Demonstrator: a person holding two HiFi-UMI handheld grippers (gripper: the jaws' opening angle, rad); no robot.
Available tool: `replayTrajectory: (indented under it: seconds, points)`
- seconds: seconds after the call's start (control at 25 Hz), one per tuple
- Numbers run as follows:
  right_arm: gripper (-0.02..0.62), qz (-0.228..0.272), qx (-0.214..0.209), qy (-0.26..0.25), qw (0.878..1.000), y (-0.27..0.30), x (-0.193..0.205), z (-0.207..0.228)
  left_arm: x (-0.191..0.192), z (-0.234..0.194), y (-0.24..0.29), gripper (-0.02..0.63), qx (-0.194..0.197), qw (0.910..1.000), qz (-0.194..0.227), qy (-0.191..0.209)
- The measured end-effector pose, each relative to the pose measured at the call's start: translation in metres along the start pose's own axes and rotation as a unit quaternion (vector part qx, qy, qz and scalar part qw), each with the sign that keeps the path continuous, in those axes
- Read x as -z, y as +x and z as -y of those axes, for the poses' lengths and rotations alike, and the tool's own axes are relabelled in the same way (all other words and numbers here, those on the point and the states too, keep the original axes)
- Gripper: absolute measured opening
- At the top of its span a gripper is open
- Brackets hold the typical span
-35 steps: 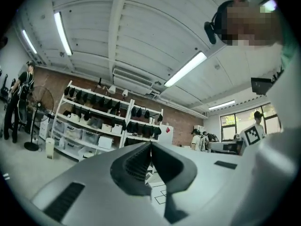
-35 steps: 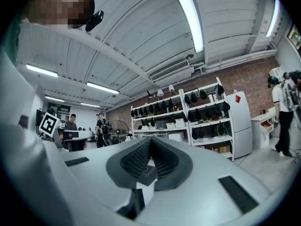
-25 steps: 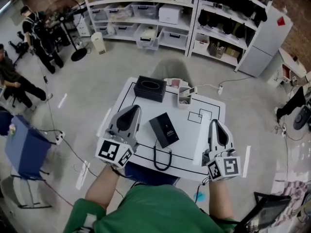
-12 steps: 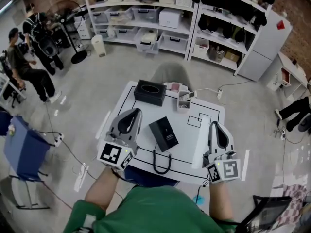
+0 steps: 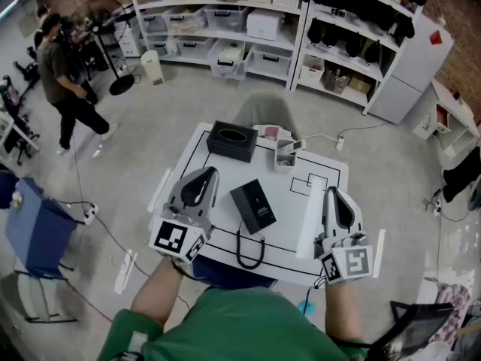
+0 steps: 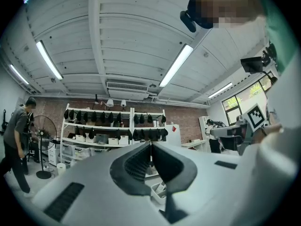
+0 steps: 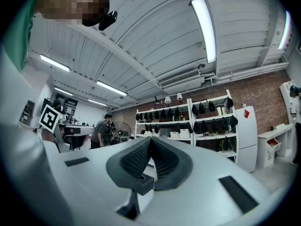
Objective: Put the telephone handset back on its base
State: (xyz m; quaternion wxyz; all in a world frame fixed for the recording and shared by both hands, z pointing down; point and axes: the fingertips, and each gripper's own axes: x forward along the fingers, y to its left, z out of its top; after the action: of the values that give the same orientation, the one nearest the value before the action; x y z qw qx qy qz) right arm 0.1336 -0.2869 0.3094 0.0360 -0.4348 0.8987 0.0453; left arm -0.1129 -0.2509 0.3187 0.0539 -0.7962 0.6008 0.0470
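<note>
No word, brand name or number can be read in any view. The left gripper (image 5: 207, 173) and the right gripper (image 5: 331, 192) each carry black-and-white square coded markers (image 5: 170, 236) on their cubes, and a small red diamond sticker (image 5: 434, 37) sits on the tall white cabinet (image 5: 409, 70). A faint pale mark on the flat black rectangular box (image 5: 253, 207) is too small to read.

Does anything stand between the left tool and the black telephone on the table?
Nothing visible does. Only bare table lies between the left tool and the telephone; its looped cord lies nearer the person, off that path.
</note>
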Motion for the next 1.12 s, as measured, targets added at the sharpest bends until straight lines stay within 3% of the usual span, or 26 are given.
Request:
replayTrajectory:
  seconds: [0.72,1.12]
  points:
    - [0.020,-0.002,-0.001,0.005,1.000,-0.002,0.005,0.000,0.010,-0.001,-0.005,0.026,-0.004,0.9999,-0.010,-0.002]
    - [0.020,-0.008,0.000,0.005,1.000,-0.001,0.009,-0.004,0.023,-0.007,-0.009,0.025,-0.007,0.9994,-0.020,-0.029]
